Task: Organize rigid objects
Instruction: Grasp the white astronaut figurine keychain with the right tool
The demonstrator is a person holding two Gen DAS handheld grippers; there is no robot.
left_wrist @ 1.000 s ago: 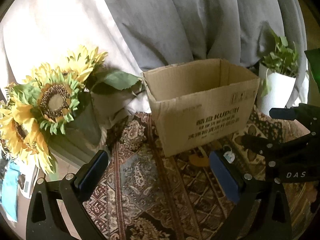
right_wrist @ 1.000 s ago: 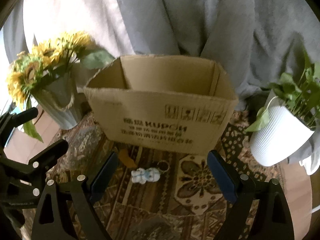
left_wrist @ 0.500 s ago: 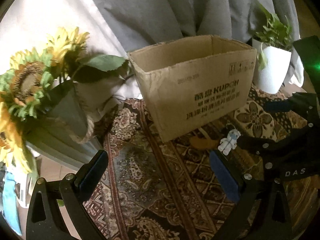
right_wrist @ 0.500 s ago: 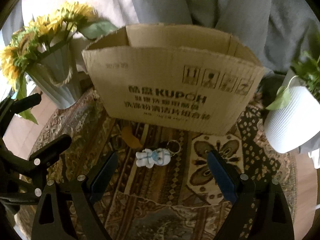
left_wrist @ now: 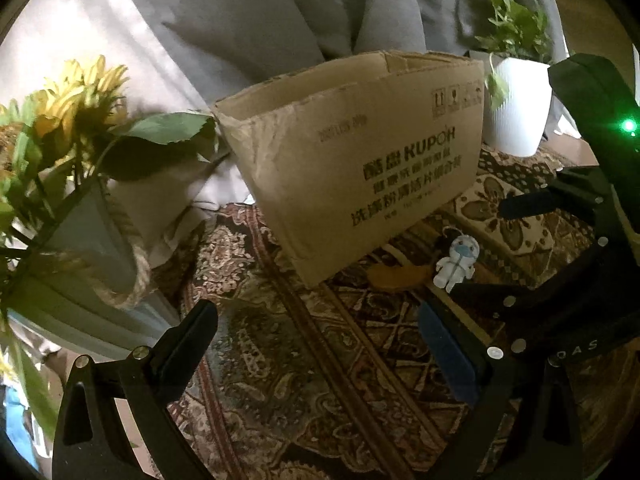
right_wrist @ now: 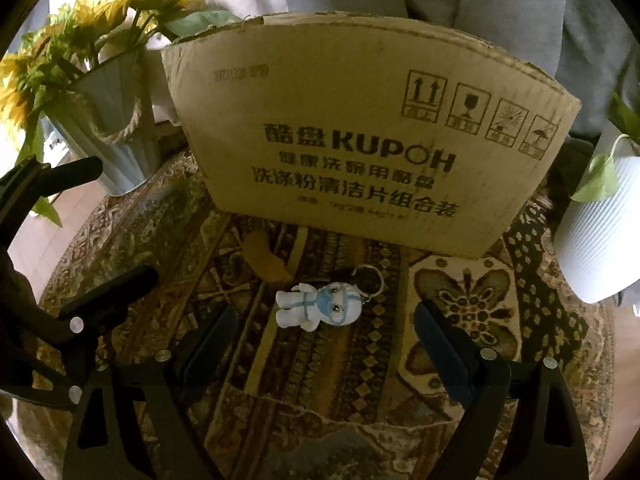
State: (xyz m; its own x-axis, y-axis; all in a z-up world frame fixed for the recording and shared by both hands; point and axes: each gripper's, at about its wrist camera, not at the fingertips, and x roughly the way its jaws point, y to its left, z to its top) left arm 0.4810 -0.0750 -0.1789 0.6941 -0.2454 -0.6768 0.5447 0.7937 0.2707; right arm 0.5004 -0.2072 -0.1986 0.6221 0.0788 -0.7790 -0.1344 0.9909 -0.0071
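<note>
A brown cardboard box (right_wrist: pixel 360 136), open at the top, stands on a surface covered by a patterned rug (right_wrist: pixel 460 300); its inside is hidden from view. Just in front of the box lies a small white figurine keychain (right_wrist: pixel 320 306) on its side, with a brown curved piece (right_wrist: pixel 266 258) beside it. Left of the box stands a pale bucket (right_wrist: pixel 116 128) holding sunflowers (right_wrist: pixel 120 8); right of it, a white pot (right_wrist: pixel 600 232) holding a green plant (left_wrist: pixel 510 20). The right gripper (right_wrist: pixel 322 344) has its fingers spread wide, just short of the keychain. The left gripper (left_wrist: pixel 316 340) has its fingers spread too, over bare rug front-left of the box.
</note>
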